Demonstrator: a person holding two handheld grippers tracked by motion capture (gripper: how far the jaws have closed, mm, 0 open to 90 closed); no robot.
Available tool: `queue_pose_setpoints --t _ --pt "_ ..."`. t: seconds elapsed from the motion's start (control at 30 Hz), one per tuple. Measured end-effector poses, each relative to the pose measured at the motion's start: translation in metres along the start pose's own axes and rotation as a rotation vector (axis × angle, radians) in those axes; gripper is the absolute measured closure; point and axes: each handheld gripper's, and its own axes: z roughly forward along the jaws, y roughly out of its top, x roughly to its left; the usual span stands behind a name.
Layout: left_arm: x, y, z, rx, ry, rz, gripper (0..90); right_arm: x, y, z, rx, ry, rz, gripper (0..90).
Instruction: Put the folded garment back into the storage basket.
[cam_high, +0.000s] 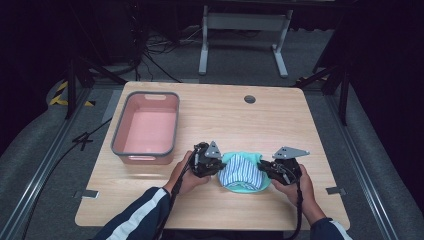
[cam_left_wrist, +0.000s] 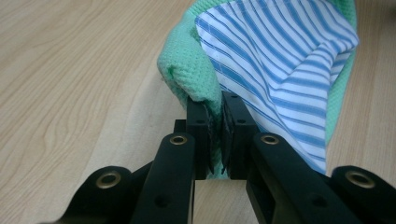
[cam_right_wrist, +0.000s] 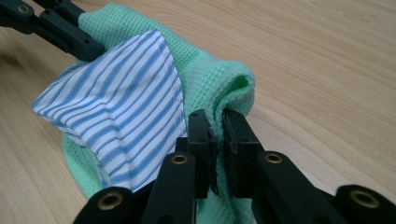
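Cloth (cam_high: 243, 171) pinched between left claw (cam_high: 218, 165) and right claw (cam_high: 263, 167)

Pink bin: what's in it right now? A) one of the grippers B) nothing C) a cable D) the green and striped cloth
B: the pink bin shows a bare floor, while the green and striped cloth sits on the table between the left gripper and right gripper.

No readable text, labels, brands or nos. anywhere: none on the pink bin (cam_high: 146, 127), the striped/green cloth (cam_high: 243, 171) or the wooden surface (cam_high: 280, 120). Yellow-black hazard stripes on the floor (cam_high: 61, 93) at left are the only marking, w/o lettering.
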Motion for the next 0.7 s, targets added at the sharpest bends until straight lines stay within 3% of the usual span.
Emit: queue_pose_setpoints --t 0.23,0.33,0.7 --pt "0.002 0.001 -0.004 0.009 0.003 0.007 83.2 0.006 0.007 0.002 -0.013 -0.003 -0.001 82.7" --pt "0.003 0.003 -0.01 -0.01 0.041 0.007 83.3 0.008 0.013 0.003 -0.025 -0.006 0.0 83.1" --pt "0.009 0.006 -0.028 -0.031 0.071 0.012 83.3 0.014 0.029 0.003 -0.063 -0.006 -0.005 83.1"
